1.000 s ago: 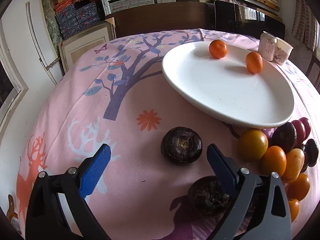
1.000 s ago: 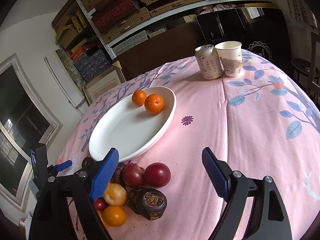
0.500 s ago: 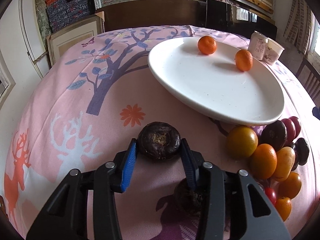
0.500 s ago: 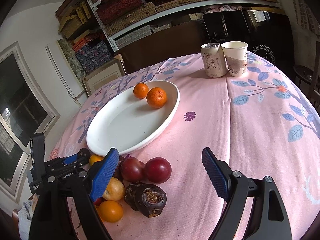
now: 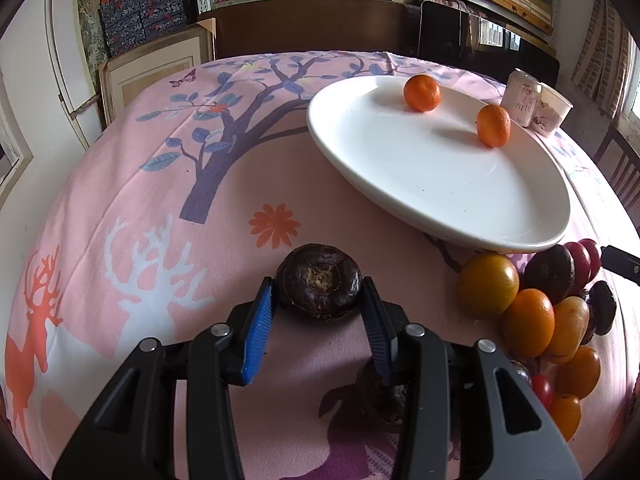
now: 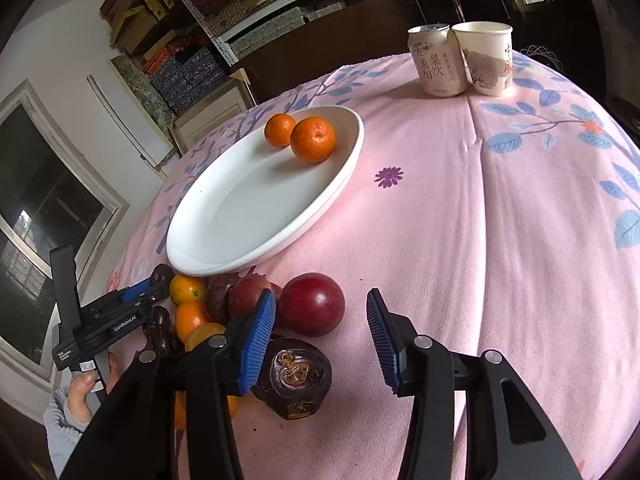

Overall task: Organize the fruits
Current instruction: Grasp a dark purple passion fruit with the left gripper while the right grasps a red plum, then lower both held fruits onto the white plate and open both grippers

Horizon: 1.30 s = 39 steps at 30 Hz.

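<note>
A second dark fruit (image 5: 380,396) lies mostly hidden behind the left tool's (image 5: 318,312) finger.

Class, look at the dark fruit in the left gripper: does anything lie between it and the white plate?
Nothing visible does. Bare pink cloth separates the dark fruit, held by the left gripper, from the white plate.

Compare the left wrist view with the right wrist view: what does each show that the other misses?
Only the left wrist view shows the dark fruit pinched between the left gripper pads, and the deer printed on the cloth. Only the right wrist view shows the open right gripper near a red plum, the window, and the person's hand. Both show the white plate with two oranges, the fruit pile, the can and the paper cup.
</note>
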Available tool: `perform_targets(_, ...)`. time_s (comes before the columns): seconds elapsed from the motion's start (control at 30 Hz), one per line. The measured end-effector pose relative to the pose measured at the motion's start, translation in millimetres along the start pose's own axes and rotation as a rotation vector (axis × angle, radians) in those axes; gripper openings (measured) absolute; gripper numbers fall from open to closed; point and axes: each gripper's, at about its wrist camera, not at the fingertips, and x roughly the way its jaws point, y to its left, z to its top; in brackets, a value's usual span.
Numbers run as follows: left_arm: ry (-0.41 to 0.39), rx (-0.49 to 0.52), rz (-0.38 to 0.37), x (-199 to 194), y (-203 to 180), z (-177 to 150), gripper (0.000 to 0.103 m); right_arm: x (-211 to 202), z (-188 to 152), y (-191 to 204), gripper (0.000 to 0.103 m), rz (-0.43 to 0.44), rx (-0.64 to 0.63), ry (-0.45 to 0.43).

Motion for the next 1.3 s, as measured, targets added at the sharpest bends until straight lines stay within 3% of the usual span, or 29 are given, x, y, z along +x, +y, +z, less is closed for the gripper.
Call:
perform_targets(0.2, 0.0, 0.001, 0.002, 0, 0, 0, 0.042, 11, 0, -5, 0.043, 0.044, 0.052, 0.02)
perform_targets(0.53, -0.009, -0.005, -0.027, 0, 0, -1, 0.042, 14, -1, 3, 0.038, 0.018, 0.018, 0.003)
perform_targets(0.8, -0.142, -0.032, 0.013, -42, 0, 8, 0.042, -30, 13, -4, 0.038, -0.011, 0.046, -0.189)
perform_targets(0.87, -0.162, -0.032, -0.022, -52, -5, 18, 0.042, -34, 20, 2, 0.038, -0.001, 0.032, -0.213)
perform_targets(1.0, -0.161, 0.0, -0.059, -52, -30, 42, 0.042, -19, 39, 27, 0.038, 0.0, -0.02, -0.197)
perform_targets(1.2, -0.108, 0.029, -0.068, -16, -53, 60, 0.042, 22, 51, 49, 0.038, -0.012, -0.075, -0.145)
perform_targets(1.27, -0.098, 0.035, -0.077, -8, -52, 57, 0.049, 27, 50, 49, 0.04, -0.022, -0.088, -0.143)
perform_targets(1.3, -0.104, 0.035, -0.074, -7, -51, 56, 0.061, 27, 50, 49, 0.043, -0.022, -0.096, -0.144)
